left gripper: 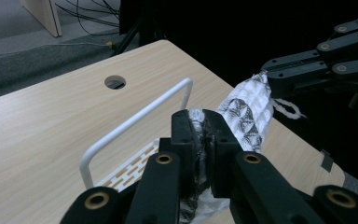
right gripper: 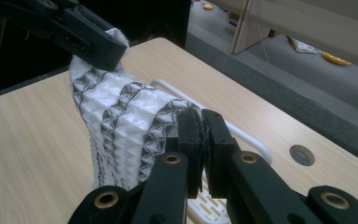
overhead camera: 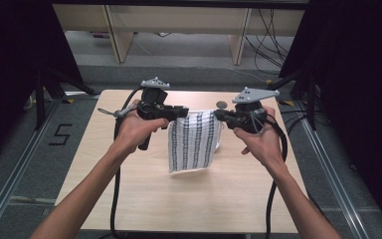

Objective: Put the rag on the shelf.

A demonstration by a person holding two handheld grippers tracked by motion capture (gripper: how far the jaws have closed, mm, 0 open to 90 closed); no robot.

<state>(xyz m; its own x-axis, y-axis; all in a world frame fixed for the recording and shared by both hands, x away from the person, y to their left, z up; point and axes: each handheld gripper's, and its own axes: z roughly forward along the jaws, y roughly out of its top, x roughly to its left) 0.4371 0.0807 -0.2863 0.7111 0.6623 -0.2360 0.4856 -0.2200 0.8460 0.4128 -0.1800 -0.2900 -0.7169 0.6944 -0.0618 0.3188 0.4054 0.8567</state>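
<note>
A white cloth with dark patterned stripes (overhead camera: 193,141) hangs above the table, stretched between both grippers. My left gripper (overhead camera: 183,112) is shut on its top left corner, the fabric bunched between the jaws (left gripper: 200,140). My right gripper (overhead camera: 218,115) is shut on the top right corner (right gripper: 201,140). In the right gripper view the cloth (right gripper: 121,126) drapes from my jaws across to the left gripper (right gripper: 98,46). The left gripper view has the cloth (left gripper: 247,107) running over to the right gripper (left gripper: 279,79). The cloth's lower edge rests near the table.
A white wire rack (left gripper: 135,122) with a perforated base (right gripper: 209,200) lies on the wooden table (overhead camera: 129,189) behind the cloth. The table has a round cable hole (overhead camera: 221,104). Black stands and cables sit beyond the far edge.
</note>
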